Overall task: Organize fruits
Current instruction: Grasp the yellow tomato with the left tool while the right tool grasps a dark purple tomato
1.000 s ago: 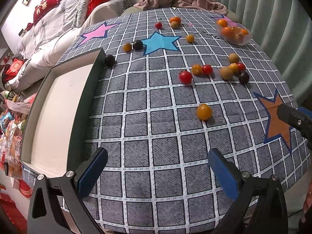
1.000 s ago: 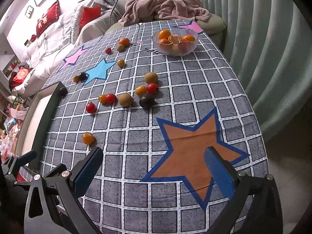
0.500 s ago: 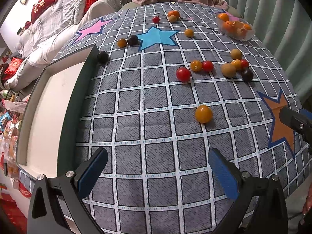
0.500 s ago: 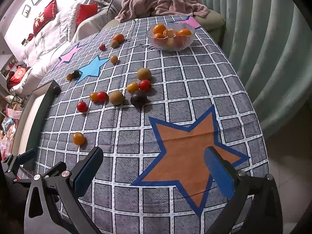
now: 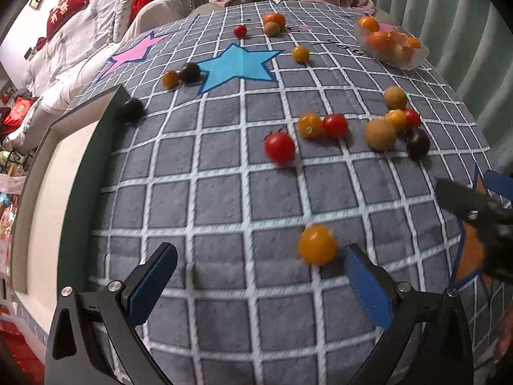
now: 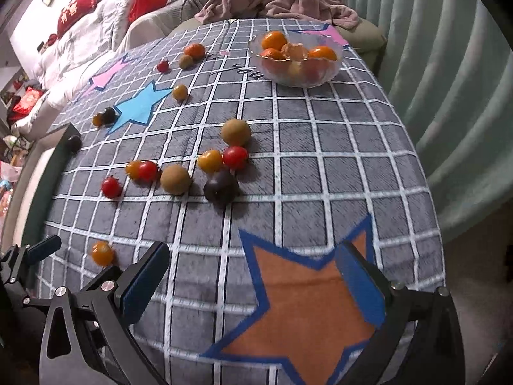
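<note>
Only the left view shows the tray [image 5: 48, 173] (white inside).

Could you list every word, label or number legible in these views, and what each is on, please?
Black script on the tablecloth beside the bowl: partly hidden by the bowl and too blurred to quote; only a few letters show.
Gold characters on the red cushion: too blurred to read.
Red packets at the left edge: print too blurred to read.
Fruits, tray and claws: no text seen.
</note>
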The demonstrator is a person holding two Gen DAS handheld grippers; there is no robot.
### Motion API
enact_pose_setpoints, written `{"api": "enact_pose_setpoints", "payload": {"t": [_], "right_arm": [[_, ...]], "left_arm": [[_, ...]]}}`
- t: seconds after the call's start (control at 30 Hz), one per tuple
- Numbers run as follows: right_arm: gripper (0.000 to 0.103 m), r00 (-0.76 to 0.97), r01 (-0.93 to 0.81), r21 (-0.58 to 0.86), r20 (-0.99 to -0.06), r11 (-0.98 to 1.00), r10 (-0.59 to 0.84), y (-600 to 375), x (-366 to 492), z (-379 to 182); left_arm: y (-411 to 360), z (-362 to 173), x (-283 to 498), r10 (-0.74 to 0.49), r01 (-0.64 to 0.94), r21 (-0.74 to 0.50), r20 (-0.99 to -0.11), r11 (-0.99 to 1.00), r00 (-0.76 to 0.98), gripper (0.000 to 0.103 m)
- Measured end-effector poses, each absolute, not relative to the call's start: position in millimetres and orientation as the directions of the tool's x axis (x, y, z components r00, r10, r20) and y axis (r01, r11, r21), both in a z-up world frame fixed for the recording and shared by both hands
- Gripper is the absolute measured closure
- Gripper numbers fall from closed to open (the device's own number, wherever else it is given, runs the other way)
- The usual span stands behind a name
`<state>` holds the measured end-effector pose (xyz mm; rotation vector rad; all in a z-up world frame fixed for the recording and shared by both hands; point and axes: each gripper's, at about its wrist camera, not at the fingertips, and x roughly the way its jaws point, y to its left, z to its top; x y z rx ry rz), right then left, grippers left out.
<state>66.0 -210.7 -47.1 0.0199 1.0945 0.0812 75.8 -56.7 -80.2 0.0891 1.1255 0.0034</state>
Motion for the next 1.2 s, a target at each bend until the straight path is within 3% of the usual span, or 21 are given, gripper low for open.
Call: {"api": "enact_pose_setpoints", "payload": {"t": [0.43, 0.53, 0.6, 0.63, 0.67, 0.7, 0.73, 0.8, 0.83, 1.2], "right_arm": [[0.003, 0.485, -0.118, 0.028, -0.871, 0.993, 0.082, -186, 97, -65], [0.017, 0.503, -0.139, 0.004, -0.861, 0.990, 0.074, -180, 97, -63], [0.034, 0.513, -0.150, -0.001, -0.855, 0.989, 0.077, -177, 95, -60], [0.048, 0.516, -0.152, 0.003, -0.853, 0.988, 0.082, -176, 97, -60], [0.064, 0.516, -0.152, 0.021, -0.851, 0.988, 0.097, -178, 97, -58], [0.070, 0.514, -0.151, 0.030, -0.851, 0.988, 0.105, -178, 97, -58], [0.074, 0.510, -0.151, 0.045, -0.852, 0.988, 0.116, -180, 96, -58], [0.074, 0.503, -0.150, 0.067, -0.854, 0.986, 0.135, -183, 92, -57], [0.074, 0.501, -0.150, 0.077, -0.853, 0.986, 0.143, -185, 89, -55], [0.074, 0.511, -0.137, 0.150, -0.836, 0.979, 0.199, -195, 54, -34]], "left_arm": [[-60, -86, 88, -0.020, 0.025, -0.010, -0.880, 1.000, 0.474, 0.000], [-61, -86, 90, -0.018, 0.024, -0.008, -0.887, 1.000, 0.462, 0.000], [-62, -85, 89, -0.022, 0.027, -0.011, -0.888, 1.000, 0.458, 0.002], [-62, -84, 89, -0.027, 0.031, -0.014, -0.887, 0.999, 0.461, 0.004], [-64, -83, 87, -0.032, 0.044, -0.014, -0.883, 0.999, 0.467, 0.013], [-66, -81, 84, -0.036, 0.053, -0.012, -0.879, 0.998, 0.476, 0.028], [-68, -78, 81, -0.043, 0.067, -0.012, -0.874, 0.998, 0.484, 0.037], [-72, -75, 77, -0.056, 0.086, -0.016, -0.872, 0.996, 0.485, 0.075], [-73, -74, 75, -0.068, 0.096, -0.025, -0.872, 0.995, 0.485, 0.081], [-37, -55, 53, -0.178, 0.097, -0.150, -0.854, 0.984, 0.489, 0.082]]}}
